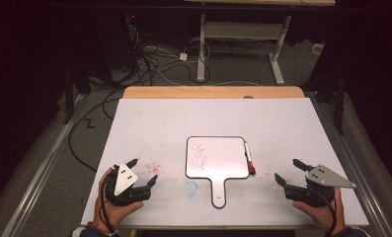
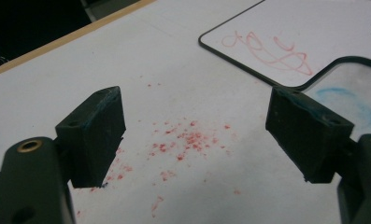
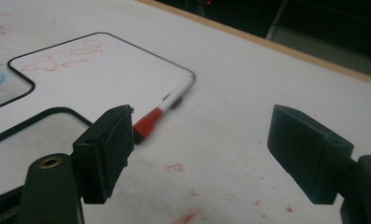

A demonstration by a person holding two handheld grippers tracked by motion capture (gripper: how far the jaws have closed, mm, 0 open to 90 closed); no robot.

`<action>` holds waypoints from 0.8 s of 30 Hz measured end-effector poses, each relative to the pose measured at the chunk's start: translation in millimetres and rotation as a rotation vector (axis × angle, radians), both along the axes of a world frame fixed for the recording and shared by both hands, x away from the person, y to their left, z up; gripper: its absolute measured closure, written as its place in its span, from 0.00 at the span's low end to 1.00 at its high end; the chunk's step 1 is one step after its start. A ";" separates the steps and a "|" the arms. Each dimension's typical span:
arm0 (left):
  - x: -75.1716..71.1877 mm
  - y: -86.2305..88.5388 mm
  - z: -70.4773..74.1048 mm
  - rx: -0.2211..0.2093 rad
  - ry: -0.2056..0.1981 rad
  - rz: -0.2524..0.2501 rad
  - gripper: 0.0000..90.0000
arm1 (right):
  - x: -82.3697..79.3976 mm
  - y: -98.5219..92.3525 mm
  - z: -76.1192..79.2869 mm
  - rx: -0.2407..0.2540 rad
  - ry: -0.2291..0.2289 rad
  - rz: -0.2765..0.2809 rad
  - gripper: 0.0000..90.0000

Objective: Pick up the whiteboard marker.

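A small paddle-shaped whiteboard (image 1: 223,160) with a black rim lies mid-table, handle toward me, with a red scribble (image 1: 199,154) at its upper left. A marker with a red cap (image 1: 249,159) lies along its right edge. My left gripper (image 1: 143,172) rests at the front left, open and holding nothing, over red smudges (image 2: 183,140). My right gripper (image 1: 288,171) rests at the front right, open and holding nothing. In the right gripper view the marker (image 3: 167,108) lies just beyond the left jaw. The left gripper view has the whiteboard (image 2: 314,37) at the upper right.
The white table top (image 1: 183,118) has a wooden strip (image 1: 213,92) along its far edge. A faint blue smudge (image 1: 190,187) lies left of the board's handle. Cables (image 1: 149,64) and a desk frame (image 1: 243,44) stand on the floor beyond.
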State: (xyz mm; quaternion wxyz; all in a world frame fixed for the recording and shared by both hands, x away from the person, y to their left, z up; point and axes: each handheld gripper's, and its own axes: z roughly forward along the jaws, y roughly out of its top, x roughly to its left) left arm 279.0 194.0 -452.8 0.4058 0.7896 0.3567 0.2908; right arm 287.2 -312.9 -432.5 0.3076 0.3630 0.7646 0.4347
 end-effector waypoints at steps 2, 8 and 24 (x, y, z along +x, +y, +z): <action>2.0 -1.0 -1.7 -0.003 0.001 -0.018 0.21 | 1.7 -0.6 -0.4 0.013 0.018 0.015 0.26; 11.3 -3.0 -5.6 -0.012 0.027 -0.043 0.21 | 7.9 -1.7 -2.3 0.018 0.068 0.036 0.28; 13.5 -10.7 -9.8 0.021 0.050 -0.058 0.21 | 58.2 22.4 4.6 0.013 0.375 0.055 0.43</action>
